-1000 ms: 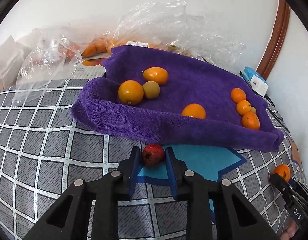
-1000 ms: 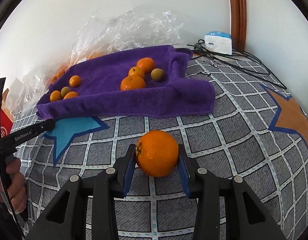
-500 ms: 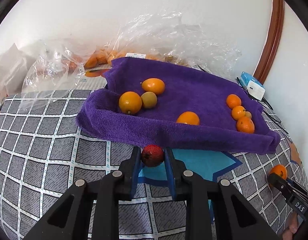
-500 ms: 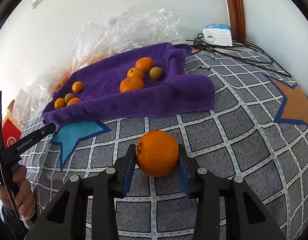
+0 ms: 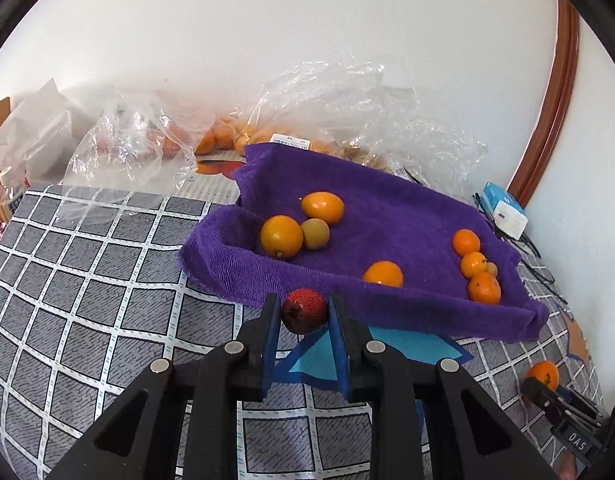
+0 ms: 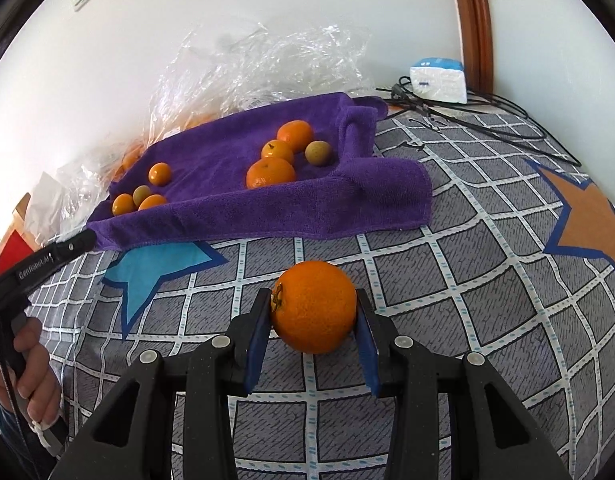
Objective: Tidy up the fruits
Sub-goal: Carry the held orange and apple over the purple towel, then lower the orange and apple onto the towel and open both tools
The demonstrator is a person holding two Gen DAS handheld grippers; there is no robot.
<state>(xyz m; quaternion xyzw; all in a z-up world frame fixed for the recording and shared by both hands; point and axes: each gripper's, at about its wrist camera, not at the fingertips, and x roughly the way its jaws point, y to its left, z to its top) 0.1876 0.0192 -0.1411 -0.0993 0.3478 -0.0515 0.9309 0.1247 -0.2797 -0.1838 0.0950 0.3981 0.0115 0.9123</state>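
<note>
L gripper (image 5: 303, 316) is clamped on a small red fruit (image 5: 304, 310), held just short of the near rolled edge of the purple towel (image 5: 387, 216). R gripper (image 6: 313, 320) is clamped on a big orange (image 6: 314, 306) over the checked bedcover (image 6: 467, 272), well apart from the towel. The towel holds two loose groups: bigger oranges w/ a greenish fruit (image 5: 315, 233) on one side, small mandarins (image 5: 473, 265) on the other, one orange (image 5: 383, 274) between. Step in hand looks like carrying the red fruit onto the towel. To do it well: lift enough to clear the raised towel edge, don't drag the cloth, set down in a bare patch apart from the oranges so it forms its own group, let go only once it rests in the nap; round fruit may roll toward the low middle. Keep squeeze light, skin looks soft. R orange prob. goes w/ the bigger ones after.
</note>
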